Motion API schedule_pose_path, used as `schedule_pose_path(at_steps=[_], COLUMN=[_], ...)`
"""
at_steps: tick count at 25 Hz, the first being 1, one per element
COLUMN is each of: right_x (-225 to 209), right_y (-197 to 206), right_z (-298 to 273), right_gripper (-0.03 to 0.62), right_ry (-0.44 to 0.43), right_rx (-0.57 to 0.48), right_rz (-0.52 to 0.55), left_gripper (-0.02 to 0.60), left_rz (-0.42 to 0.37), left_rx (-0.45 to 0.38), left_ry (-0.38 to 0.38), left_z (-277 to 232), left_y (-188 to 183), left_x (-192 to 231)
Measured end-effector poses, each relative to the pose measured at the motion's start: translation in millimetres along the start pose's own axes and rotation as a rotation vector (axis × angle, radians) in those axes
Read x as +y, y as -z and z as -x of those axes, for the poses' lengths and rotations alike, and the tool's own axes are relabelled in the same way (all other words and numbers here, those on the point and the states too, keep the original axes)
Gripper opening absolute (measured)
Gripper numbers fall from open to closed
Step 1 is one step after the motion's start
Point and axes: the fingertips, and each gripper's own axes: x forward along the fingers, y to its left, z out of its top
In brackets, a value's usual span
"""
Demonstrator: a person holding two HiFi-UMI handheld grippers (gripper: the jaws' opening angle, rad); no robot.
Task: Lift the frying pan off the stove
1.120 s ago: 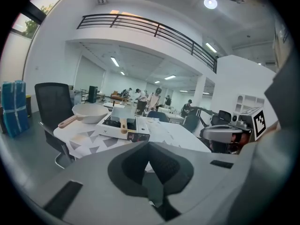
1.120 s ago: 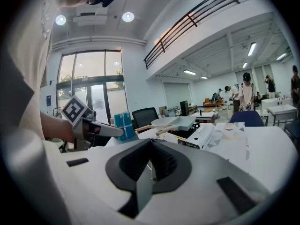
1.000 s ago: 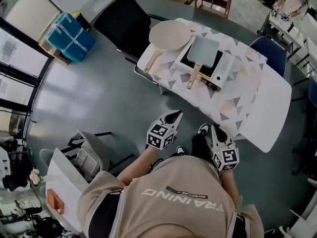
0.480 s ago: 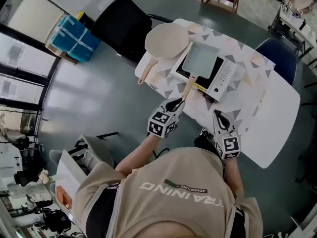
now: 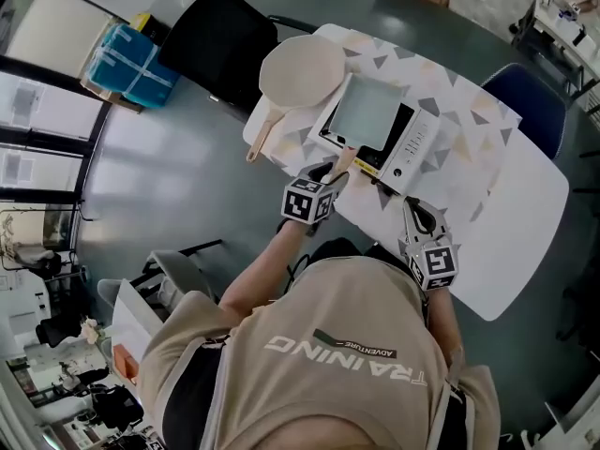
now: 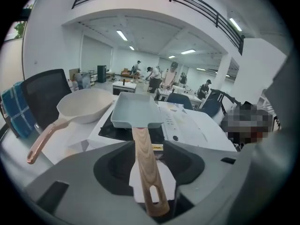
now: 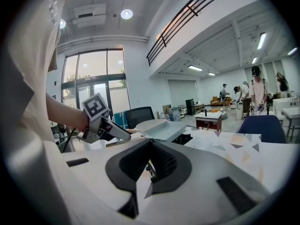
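A square grey-blue frying pan [image 5: 366,115] sits on the white portable stove [image 5: 415,153], its wooden handle [image 5: 343,160] pointing toward me. My left gripper [image 5: 325,178] is at the end of that handle. In the left gripper view the handle [image 6: 145,163] lies between the jaws of the left gripper [image 6: 146,146], which are opening with space on both sides of the wood. The pan [image 6: 133,111] rests level on the stove [image 6: 187,125]. My right gripper [image 5: 412,209] hovers over the table's near edge, right of the handle, jaws shut and empty [image 7: 149,165].
A round cream pan [image 5: 302,73] with a long handle lies on the patterned table [image 5: 506,223] left of the stove. A black chair [image 5: 220,40] and a blue chair [image 5: 525,111] stand beyond the table. A blue crate [image 5: 127,54] sits far left.
I have stepped up to the table. The left gripper moved forward to the pan's handle, and the right gripper came over the table's near edge.
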Motion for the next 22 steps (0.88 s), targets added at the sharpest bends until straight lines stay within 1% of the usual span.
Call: schedule_pose_path(at_steps=[3,4,8,13,17,20,22], right_x=[-4.8,-5.6,-3.9,-5.5,-8.6,-9.6,-9.5], right_y=[1.5,2.2,1.5,-6.7,-9.1,-10.0,-7.5], right_z=[-3.3,-4.7,-10.3,-14.8,-16.4,-15.0,-16.0], right_gripper=[0.005,0.005,0.005,0.005,0.005,0.005,0.005], right_ry=[0.013,0.02,0.062,0.141,0.195,0.221,0.224], right_rx=[0.016,0.022,0.041,0.039,0.039,0.038,0.039], right_rz=[-0.005,-0.007,-0.004,-0.009,-0.024,-0.047,-0.06], left_gripper=[0.207,0.22,0.221,0.224,0.225,0.223,0.21], left_rz=[0.034,0.035,0.002,0.014,0.033,0.052,0.034], left_rx=[0.068,0.087,0.139,0.197,0.242,0.301,0.343], left_ry=[0.04,0.051,0.068,0.118,0.141,0.178,0.199], left_z=[-18.0,-22.9,-39.0,-56.0,-64.4,-68.3,-70.8], left_y=[4.3,5.2,8.0,13.1,16.1,20.4,21.3], left_x=[4.7,5.6,11.5,11.3,10.5,7.7,6.4])
